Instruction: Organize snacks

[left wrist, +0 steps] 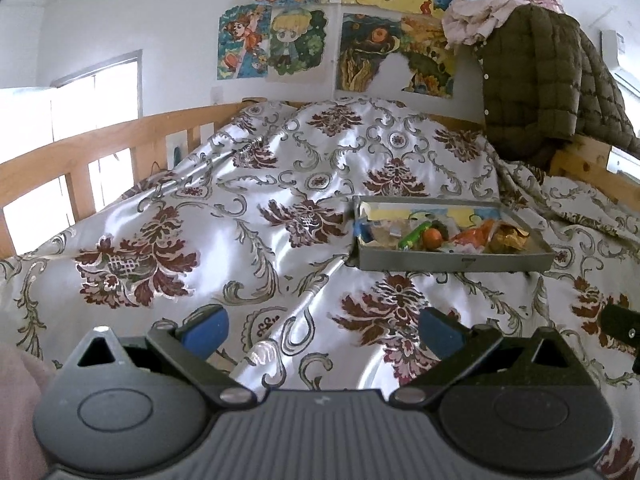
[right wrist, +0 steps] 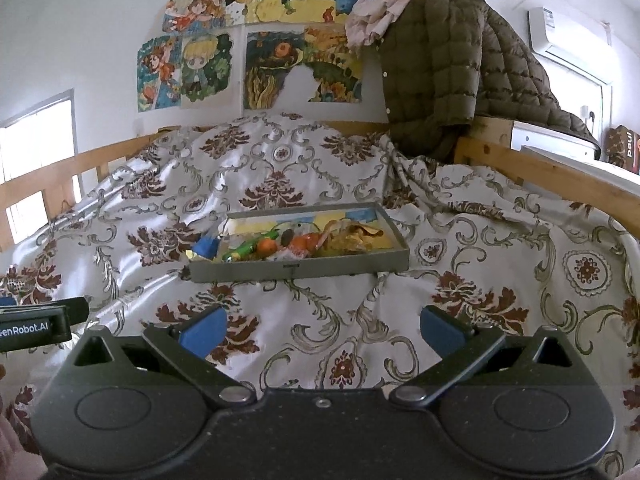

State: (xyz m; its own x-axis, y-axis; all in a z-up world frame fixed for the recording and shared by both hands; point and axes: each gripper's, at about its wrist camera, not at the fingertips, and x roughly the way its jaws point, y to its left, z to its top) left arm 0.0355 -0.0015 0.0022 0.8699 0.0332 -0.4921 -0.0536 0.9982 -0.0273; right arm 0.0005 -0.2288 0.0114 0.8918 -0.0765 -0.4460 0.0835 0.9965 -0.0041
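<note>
Your left hand-held gripper (left wrist: 322, 334) is spread wide with nothing between its blue pads, hovering low over the floral bedspread (left wrist: 248, 208). From this wrist view the grey tray (left wrist: 452, 262) sits ahead and to the right, well apart from the fingertips, resting on the bed. Inside it you can see a loose heap of snacks (left wrist: 444, 234): a green wrapper, an orange round piece, orange and gold packets. No snack lies on the bedspread that this view shows, so the gathering looks done to me, while the heap itself seems unsorted. At the far right edge, a dark piece of your other tool shows.

Your right hand-held gripper (right wrist: 322, 332) is likewise open and empty. In this view the tray (right wrist: 300, 270) sits almost straight ahead, its near wall facing you, and something blue (right wrist: 206, 247) leans at its left end, seemingly over the rim. That piece probably wants tucking in. You have open bedspread on every side of the tray for an approach. Mind the soft folds beneath it, the wooden bed rail (right wrist: 552, 176) to the right, and the quilted olive jacket (right wrist: 452, 68) hung behind.
</note>
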